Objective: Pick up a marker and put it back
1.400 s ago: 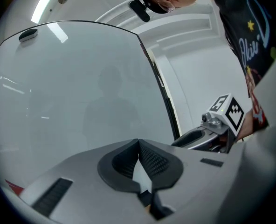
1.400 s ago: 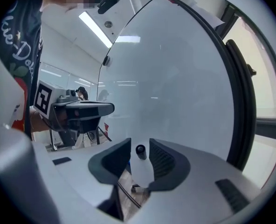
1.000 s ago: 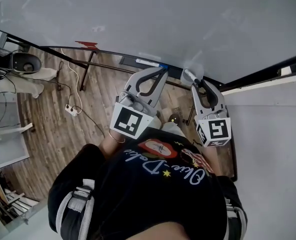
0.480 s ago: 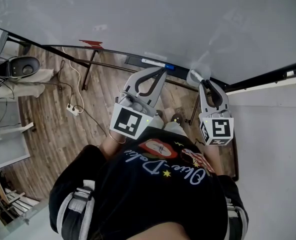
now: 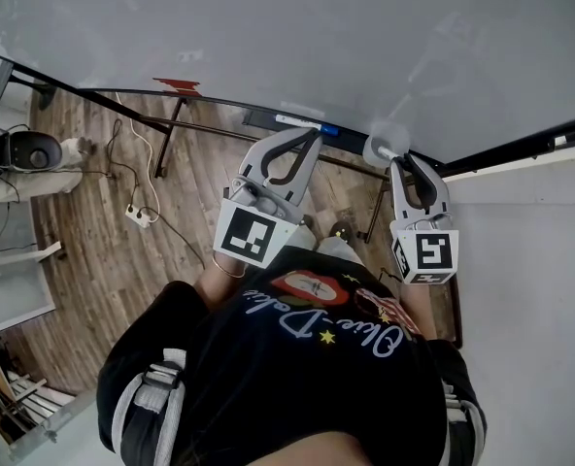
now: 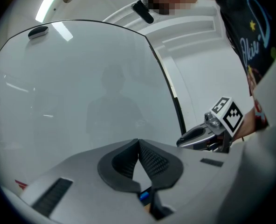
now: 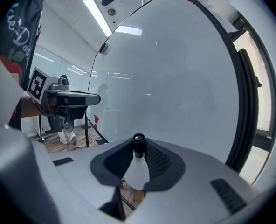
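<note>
A white marker with a black cap (image 7: 137, 168) stands between the pads of my right gripper (image 7: 139, 143), whose jaws are closing onto it. From above, the marker (image 5: 376, 149) pokes out at that gripper's (image 5: 396, 157) tips, right at the lower edge of the whiteboard (image 5: 317, 37). My left gripper (image 5: 312, 136) is held just to the left of it, shut and empty, its tips (image 6: 138, 141) meeting in front of the board (image 6: 82, 92). A blue-capped marker (image 5: 312, 124) lies on the board's ledge beyond the left gripper's tips.
The whiteboard's black frame and stand legs (image 5: 171, 134) rise from a wooden floor. A power strip with cables (image 5: 137, 214) lies on the floor at left. A white wall panel (image 5: 530, 260) fills the right side.
My right gripper has shifted slightly right along the board's edge and its jaws have narrowed around the marker. The left gripper has stayed put.
</note>
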`<move>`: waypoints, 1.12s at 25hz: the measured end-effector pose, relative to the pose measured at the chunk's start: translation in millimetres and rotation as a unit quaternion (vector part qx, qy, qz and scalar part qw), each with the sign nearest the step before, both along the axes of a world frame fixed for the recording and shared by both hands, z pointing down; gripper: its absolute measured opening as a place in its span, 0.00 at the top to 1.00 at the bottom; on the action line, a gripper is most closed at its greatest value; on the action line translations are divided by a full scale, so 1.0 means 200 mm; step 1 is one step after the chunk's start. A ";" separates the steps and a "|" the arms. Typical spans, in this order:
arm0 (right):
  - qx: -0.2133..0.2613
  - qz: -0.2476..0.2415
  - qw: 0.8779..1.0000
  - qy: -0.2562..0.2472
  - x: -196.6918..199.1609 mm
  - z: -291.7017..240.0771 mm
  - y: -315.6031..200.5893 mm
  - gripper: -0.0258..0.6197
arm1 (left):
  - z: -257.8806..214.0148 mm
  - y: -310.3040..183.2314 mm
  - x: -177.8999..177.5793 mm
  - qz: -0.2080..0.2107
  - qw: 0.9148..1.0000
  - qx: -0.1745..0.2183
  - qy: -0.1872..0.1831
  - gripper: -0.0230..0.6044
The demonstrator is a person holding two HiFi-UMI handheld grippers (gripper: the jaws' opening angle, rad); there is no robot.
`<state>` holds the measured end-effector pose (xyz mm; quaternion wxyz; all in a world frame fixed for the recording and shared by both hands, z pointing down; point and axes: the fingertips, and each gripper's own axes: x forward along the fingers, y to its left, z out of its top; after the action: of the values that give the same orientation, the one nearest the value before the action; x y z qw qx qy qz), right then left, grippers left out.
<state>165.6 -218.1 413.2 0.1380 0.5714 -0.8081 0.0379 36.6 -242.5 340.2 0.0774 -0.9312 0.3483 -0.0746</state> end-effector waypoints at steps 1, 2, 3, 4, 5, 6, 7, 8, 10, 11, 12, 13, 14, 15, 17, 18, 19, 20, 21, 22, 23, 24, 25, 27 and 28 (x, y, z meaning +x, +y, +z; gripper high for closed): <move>0.002 -0.001 1.000 0.000 0.00 -0.01 0.00 0.85 | 0.00 0.00 0.00 0.000 1.000 -0.001 0.002 0.96; 0.004 -0.002 1.000 -0.001 -0.01 -0.03 0.00 0.85 | 0.00 0.00 -0.01 -0.001 1.000 -0.003 0.004 0.96; 0.006 -0.002 1.000 -0.001 -0.01 -0.04 0.01 0.85 | 0.00 0.00 -0.01 -0.001 1.000 -0.004 0.006 0.96; 0.008 -0.002 1.000 -0.001 -0.01 -0.05 0.01 0.85 | 0.01 0.00 -0.02 -0.002 1.000 -0.006 0.007 0.96; 0.010 -0.002 1.000 0.001 -0.01 -0.07 0.01 0.85 | 0.01 0.00 -0.02 -0.002 1.000 -0.008 0.008 0.96; 0.012 -0.002 1.000 0.004 -0.01 -0.07 0.01 0.85 | 0.01 0.00 -0.03 -0.003 1.000 -0.007 0.010 0.96; 0.013 -0.002 1.000 0.008 -0.02 -0.08 0.01 0.85 | 0.01 0.00 -0.03 -0.003 1.000 -0.006 0.011 0.96; 0.013 -0.002 1.000 0.010 -0.02 -0.09 0.01 0.85 | 0.01 0.00 -0.04 -0.003 1.000 -0.006 0.011 0.96; 0.015 -0.002 1.000 0.013 -0.02 -0.11 0.02 0.85 | 0.02 0.01 -0.05 -0.005 1.000 -0.009 0.010 0.96; 0.018 -0.003 1.000 0.013 -0.02 -0.12 0.01 0.85 | 0.02 0.01 -0.05 -0.006 1.000 -0.010 0.010 0.96; 0.024 -0.003 1.000 0.014 -0.02 -0.14 0.01 0.85 | 0.02 0.01 -0.05 -0.006 1.000 -0.009 0.010 0.96; 0.029 -0.003 0.999 0.013 -0.02 -0.15 0.01 0.85 | 0.01 0.01 -0.06 -0.007 1.000 -0.008 0.011 0.96; 0.032 -0.003 0.999 0.012 -0.02 -0.16 0.01 0.85 | 0.01 0.01 -0.06 -0.007 1.000 -0.008 0.012 0.96; 0.032 -0.002 0.999 0.012 -0.02 -0.17 0.01 0.85 | 0.01 0.01 -0.07 -0.007 1.000 -0.008 0.014 0.96; 0.030 0.000 0.999 0.014 -0.02 -0.18 0.01 0.85 | 0.01 0.00 -0.08 -0.008 1.000 -0.009 0.019 0.96; 0.029 0.001 0.999 0.016 -0.02 -0.19 0.01 0.85 | 0.01 0.00 -0.08 -0.008 1.000 -0.009 0.022 0.96; 0.029 0.002 0.999 0.016 -0.02 -0.20 0.01 0.85 | 0.01 0.00 -0.09 -0.007 1.000 -0.008 0.023 0.96; 0.029 0.005 0.999 0.016 -0.01 -0.20 0.01 0.85 | 0.02 0.00 -0.09 -0.006 1.000 -0.008 0.023 0.96; 0.028 0.007 0.999 0.015 -0.01 -0.22 0.02 0.85 | 0.02 0.00 -0.09 -0.005 1.000 -0.008 0.022 0.96; 0.026 0.010 1.000 0.014 -0.01 -0.23 0.02 0.85 | 0.02 0.00 -0.09 -0.004 1.000 -0.009 0.022 0.96; 0.027 0.012 1.000 0.012 -0.01 -0.25 0.02 0.85 | 0.02 0.00 -0.10 -0.003 1.000 -0.010 0.022 0.96; 0.030 0.012 0.999 0.010 -0.01 -0.26 0.03 0.85 | 0.02 0.00 -0.10 -0.002 1.000 -0.010 0.023 0.96; 0.036 0.013 0.999 0.008 -0.01 -0.28 0.03 0.85 | 0.02 0.00 -0.10 -0.001 1.000 -0.011 0.024 0.96; 0.045 0.014 0.999 0.005 -0.01 -0.32 0.03 0.85 | 0.02 0.00 -0.10 0.002 1.000 -0.010 0.028 0.96; 0.048 0.015 0.999 0.004 -0.01 -0.34 0.04 0.85 | 0.02 0.00 -0.10 0.003 1.000 -0.010 0.030 0.96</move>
<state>164.2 -210.9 346.2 0.1129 0.5895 -0.7998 -0.0015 17.4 -243.2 343.3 0.0579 -0.9348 0.3468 -0.0501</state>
